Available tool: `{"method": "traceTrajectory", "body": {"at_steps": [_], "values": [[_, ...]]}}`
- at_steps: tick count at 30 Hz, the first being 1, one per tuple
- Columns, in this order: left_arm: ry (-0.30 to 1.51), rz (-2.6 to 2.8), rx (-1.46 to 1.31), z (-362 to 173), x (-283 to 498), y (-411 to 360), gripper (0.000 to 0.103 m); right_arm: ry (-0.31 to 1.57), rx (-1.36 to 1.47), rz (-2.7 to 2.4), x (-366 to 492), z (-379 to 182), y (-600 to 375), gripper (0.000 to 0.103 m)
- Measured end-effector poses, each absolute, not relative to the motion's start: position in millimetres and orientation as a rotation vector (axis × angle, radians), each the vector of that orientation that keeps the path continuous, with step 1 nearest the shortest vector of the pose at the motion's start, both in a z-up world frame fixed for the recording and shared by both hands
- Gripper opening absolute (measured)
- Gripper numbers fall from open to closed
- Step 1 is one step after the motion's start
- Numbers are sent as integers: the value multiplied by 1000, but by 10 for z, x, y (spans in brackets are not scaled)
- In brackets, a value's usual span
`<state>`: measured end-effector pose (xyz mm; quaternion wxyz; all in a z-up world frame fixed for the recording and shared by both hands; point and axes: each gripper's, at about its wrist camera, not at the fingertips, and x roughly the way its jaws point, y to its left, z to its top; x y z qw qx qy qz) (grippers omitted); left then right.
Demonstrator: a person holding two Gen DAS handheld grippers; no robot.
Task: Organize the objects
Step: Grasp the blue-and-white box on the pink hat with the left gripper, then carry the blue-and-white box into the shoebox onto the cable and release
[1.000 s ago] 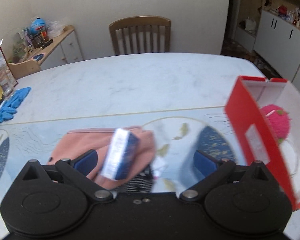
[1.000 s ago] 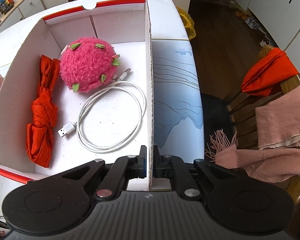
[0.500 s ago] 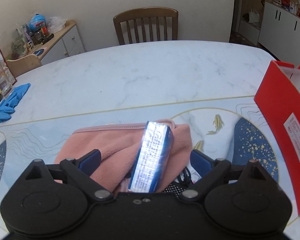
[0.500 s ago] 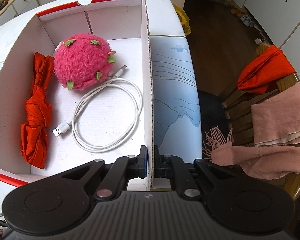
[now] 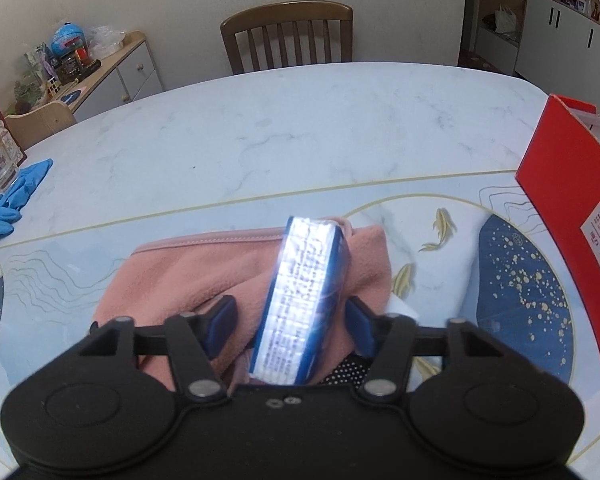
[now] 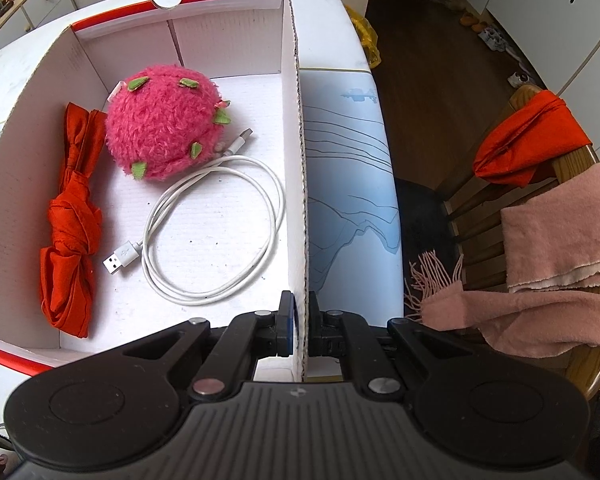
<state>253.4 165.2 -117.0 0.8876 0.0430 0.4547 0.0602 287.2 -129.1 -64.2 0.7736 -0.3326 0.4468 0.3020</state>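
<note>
A small blue carton (image 5: 306, 304) with a glossy white printed face lay tilted on a folded pink fleece cloth (image 5: 204, 268), lengthwise between the jaws of the left gripper (image 5: 290, 318), which were closing on it. The right pad seemed at or near the carton's side; a gap remained on the left, so no firm hold was yet shown. The carton was judged light and stiff but crushable, its smooth faces apt to slip; its long narrow sides, near mid-length, were judged the best place to be taken. The soft cloth beneath might be caught as well.

The marble-patterned table (image 5: 300, 128) carried a glossy mat with gold fish. The red cardboard box (image 6: 296, 128), white and corrugated inside, was pinched at its thin wall by the shut right gripper (image 6: 299, 330). Inside were seen a fuzzy pink plush ball (image 6: 164, 128), a coiled white cable (image 6: 216, 232) and a knotted red cloth (image 6: 72, 232).
</note>
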Motion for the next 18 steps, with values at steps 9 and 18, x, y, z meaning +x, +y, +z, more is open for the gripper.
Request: {"method": "traceTrajectory", "body": {"at_steps": [9, 18], "values": [[920, 132, 74, -1050, 2461, 1583, 25, 967, -720, 657, 2879, -641, -1285, 5], [914, 118, 52, -807, 2346, 1370, 25, 958, -720, 671, 2874, -635, -1295, 4]]}}
